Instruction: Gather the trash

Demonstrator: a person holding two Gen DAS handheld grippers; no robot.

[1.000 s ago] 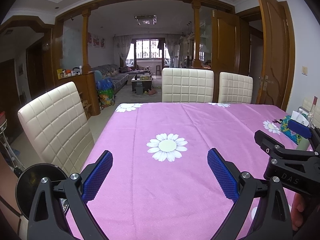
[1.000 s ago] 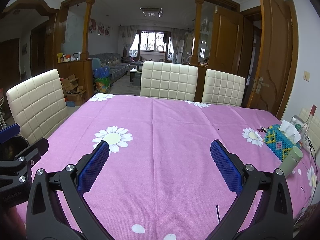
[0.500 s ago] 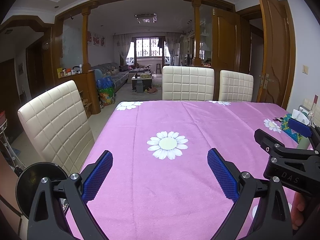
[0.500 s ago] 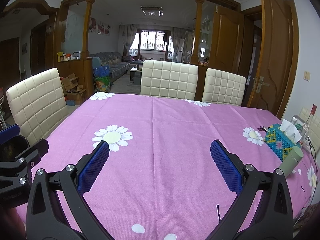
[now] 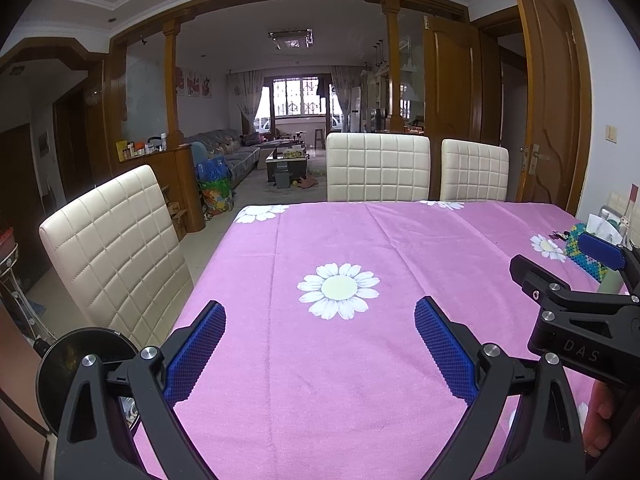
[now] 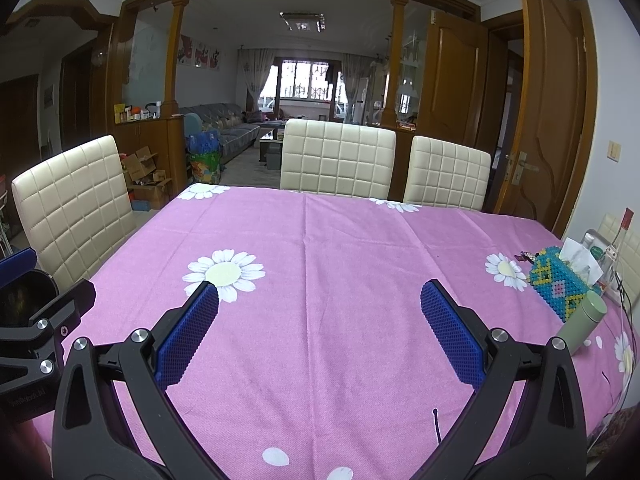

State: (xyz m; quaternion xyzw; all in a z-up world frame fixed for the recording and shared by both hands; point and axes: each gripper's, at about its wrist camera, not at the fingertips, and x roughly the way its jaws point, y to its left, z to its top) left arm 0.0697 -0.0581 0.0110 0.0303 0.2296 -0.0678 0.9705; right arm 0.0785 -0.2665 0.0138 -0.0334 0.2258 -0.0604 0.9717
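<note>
Purple cloth with white daisies covers the table; no trash shows on it in either view. Location of the task's thing: cannot tell, so orientation and long axis cannot be given either.

Left to right, left wrist view: black round disc at the near left edge, purpose unclear. Cream quilted chair beside the table's left side. Left gripper hovers above the cloth near the front edge, fingers spread wide, nothing between the blue pads. One daisy print lies just ahead of it. Two more cream chairs at the far side. Right gripper enters from the right, seen side-on.

Right wrist view: right gripper also held apart and empty, over bare cloth. At the table's right edge, close together: a beaded blue-and-yellow tissue box with a tissue sticking up, and a pale green cylinder, likely a flask, just in front of the box, leaning in the fisheye view. Thin dark cable near the front edge.

Judgement: none of these reads as trash. If the target turns out to be paper or wrappers, expect it light, soft, crushable; pinch at the bulk, not an edge. Search is the step in hand; collecting not yet begun.
</note>
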